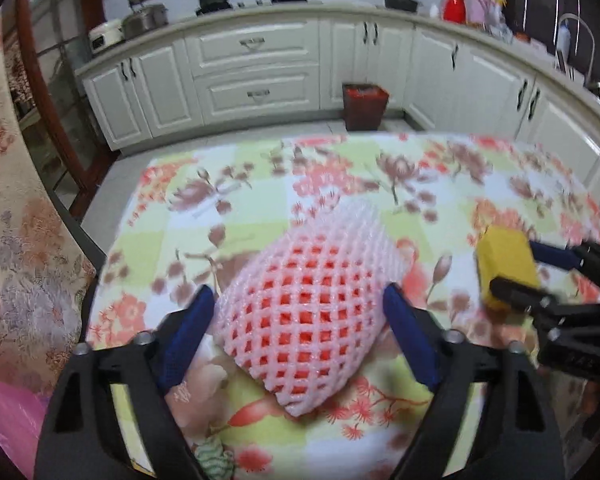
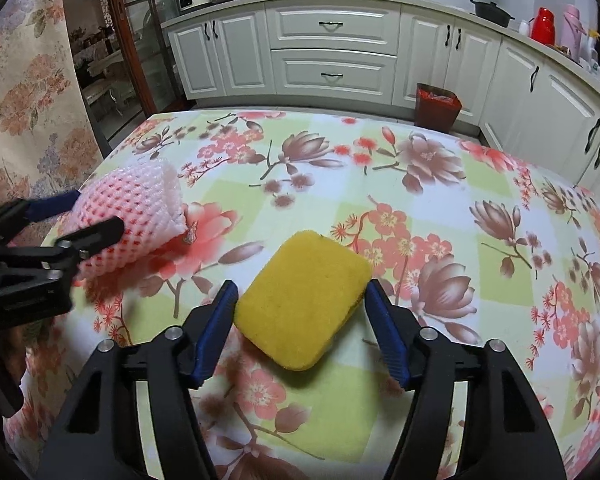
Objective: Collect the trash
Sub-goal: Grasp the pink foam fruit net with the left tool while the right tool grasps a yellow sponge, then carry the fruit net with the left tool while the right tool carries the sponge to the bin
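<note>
1. The left gripper has its blue-padded jaws spread wide, one on each side of a pink foam net that lies on the table. The left pad looks to be just beside or touching the net, the right pad sits close by; I cannot tell whether either one presses in.
2. The net is a mesh sleeve, with red showing through its holes, and it lies slanted between the jaws.
3. The right gripper is likewise spread wide around a yellow sponge, which lies flat on the table between the pads with a thin gap on each side.
4. Seen from the left wrist camera, the right gripper and the sponge are off to the right of the net, well apart from it.
5. The table wears a cloth printed with pink and brown flowers on green and white squares.
6. Beyond the far edge of the table, ahead of both grippers, a dark red bin stands on the floor against white cabinets.
7. On the counter sit pots and a pan, and a red flask far right.
8. No label or writing can be read anywhere.
</note>
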A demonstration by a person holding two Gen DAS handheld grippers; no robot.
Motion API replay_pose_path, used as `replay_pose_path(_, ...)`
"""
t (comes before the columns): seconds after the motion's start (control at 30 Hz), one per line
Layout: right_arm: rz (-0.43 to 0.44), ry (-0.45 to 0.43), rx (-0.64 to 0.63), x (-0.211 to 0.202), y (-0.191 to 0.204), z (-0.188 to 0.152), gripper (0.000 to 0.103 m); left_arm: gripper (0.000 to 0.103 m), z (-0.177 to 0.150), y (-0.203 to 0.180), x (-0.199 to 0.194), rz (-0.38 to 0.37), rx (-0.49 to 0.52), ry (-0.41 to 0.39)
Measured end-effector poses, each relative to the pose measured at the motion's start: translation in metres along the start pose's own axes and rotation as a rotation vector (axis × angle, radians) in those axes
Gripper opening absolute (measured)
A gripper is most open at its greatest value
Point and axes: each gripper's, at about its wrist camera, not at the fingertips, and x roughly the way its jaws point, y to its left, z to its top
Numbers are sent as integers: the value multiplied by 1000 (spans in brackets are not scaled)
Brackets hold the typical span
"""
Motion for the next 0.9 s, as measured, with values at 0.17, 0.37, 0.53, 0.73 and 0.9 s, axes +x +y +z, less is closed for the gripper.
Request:
replay_pose_path(0.17, 8, -4, -18, -4, 4, -4, 54, 28, -6, 10, -8, -36, -54, 6)
replay_pose_path(0.37, 14, -30, -21, -21, 7, -9, 53, 26, -18, 36, -50, -63, -185, -54)
replay_pose_path(0.53, 27, -56, -26, -43, 14, -18, 53, 26, -40, 59, -90, -21, -278, -99)
replay_pose_path(0.73, 49, -78, -40, -72, 27, -36, 53, 26, -81, 82, -117, -12, -400, -83)
replay_pose_path(0.9, 69, -95, -74, -98, 47, -52, 53, 27, -103, 72, -131, -50, -407, -81)
